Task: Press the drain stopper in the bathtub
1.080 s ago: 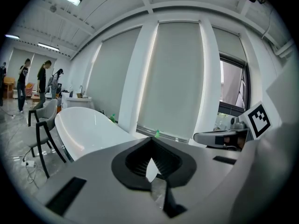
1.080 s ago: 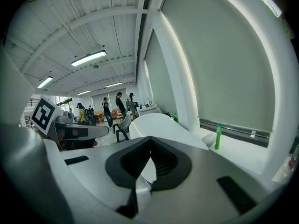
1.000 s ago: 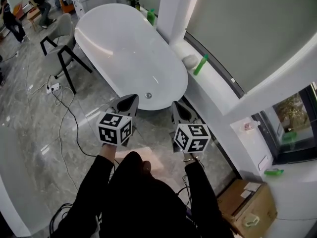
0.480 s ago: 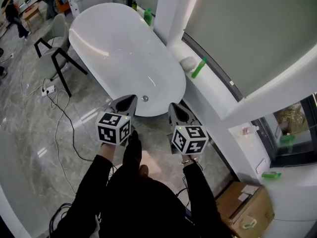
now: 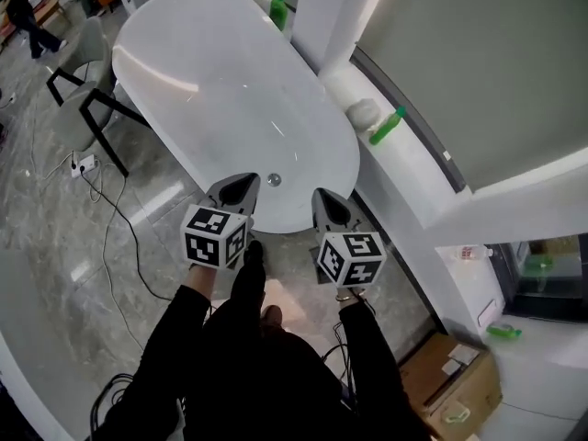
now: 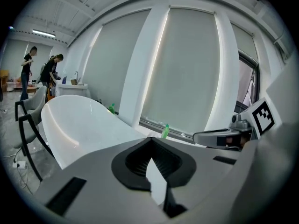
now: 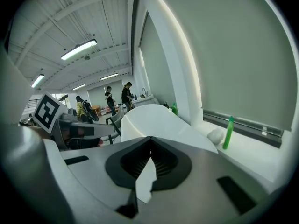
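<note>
The white oval bathtub (image 5: 230, 90) stretches away from me, and the small round metal drain stopper (image 5: 274, 180) sits in its bottom at the near end. My left gripper (image 5: 243, 186) hangs over the tub's near rim, just left of the stopper, jaws shut and empty. My right gripper (image 5: 323, 199) is just right of the stopper at the near rim, also shut on nothing. Neither touches the stopper. The left gripper view shows the closed left gripper (image 6: 149, 142) with the bathtub (image 6: 74, 120) beyond. In the right gripper view, the bathtub (image 7: 154, 118) lies past the shut right gripper (image 7: 150, 141).
A green bottle (image 5: 387, 125) and a white lump (image 5: 364, 111) lie on the window sill right of the tub. A second green bottle (image 5: 279, 9) stands at the far end. A chair (image 5: 78, 90) and floor cables (image 5: 101, 209) are left; a cardboard box (image 5: 455, 384) sits lower right.
The tub has come closer and now fills more of the head view. Both grippers stay shut and now reach over the near rim, either side of the stopper.
</note>
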{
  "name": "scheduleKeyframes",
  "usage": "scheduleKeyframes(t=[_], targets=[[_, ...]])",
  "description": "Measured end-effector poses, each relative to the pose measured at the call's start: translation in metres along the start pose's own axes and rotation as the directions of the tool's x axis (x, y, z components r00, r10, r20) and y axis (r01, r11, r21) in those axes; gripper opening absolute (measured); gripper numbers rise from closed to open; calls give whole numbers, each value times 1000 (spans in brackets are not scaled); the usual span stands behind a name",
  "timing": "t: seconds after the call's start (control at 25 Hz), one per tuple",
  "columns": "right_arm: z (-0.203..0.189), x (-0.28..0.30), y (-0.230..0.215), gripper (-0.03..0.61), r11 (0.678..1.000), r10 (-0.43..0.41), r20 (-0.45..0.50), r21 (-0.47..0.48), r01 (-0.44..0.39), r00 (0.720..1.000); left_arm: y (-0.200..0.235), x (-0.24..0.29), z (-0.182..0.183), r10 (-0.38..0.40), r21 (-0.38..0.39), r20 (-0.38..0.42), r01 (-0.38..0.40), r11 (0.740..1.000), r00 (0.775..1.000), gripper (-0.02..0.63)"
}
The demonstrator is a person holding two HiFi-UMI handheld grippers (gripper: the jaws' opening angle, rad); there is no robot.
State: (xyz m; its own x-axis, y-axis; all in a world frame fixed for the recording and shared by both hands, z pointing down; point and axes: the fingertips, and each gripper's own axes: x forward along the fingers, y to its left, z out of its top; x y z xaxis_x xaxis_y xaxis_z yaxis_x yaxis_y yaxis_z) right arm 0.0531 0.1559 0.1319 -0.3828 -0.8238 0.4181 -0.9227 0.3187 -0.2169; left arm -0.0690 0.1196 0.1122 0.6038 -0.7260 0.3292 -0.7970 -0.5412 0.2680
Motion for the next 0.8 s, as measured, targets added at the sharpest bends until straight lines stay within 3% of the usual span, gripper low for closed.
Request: scheduleKeyframes(t=[0.4,0.8], targets=[[-15,78,-28,2,999,-35,-135,26,39,990,55,70,-24,-31,-44,-129,25,999,991,8],[-31,131,-55,2,996,-67,-216,48,79,974,88,127,-53,-73,-55,-239,62,997,968,8]])
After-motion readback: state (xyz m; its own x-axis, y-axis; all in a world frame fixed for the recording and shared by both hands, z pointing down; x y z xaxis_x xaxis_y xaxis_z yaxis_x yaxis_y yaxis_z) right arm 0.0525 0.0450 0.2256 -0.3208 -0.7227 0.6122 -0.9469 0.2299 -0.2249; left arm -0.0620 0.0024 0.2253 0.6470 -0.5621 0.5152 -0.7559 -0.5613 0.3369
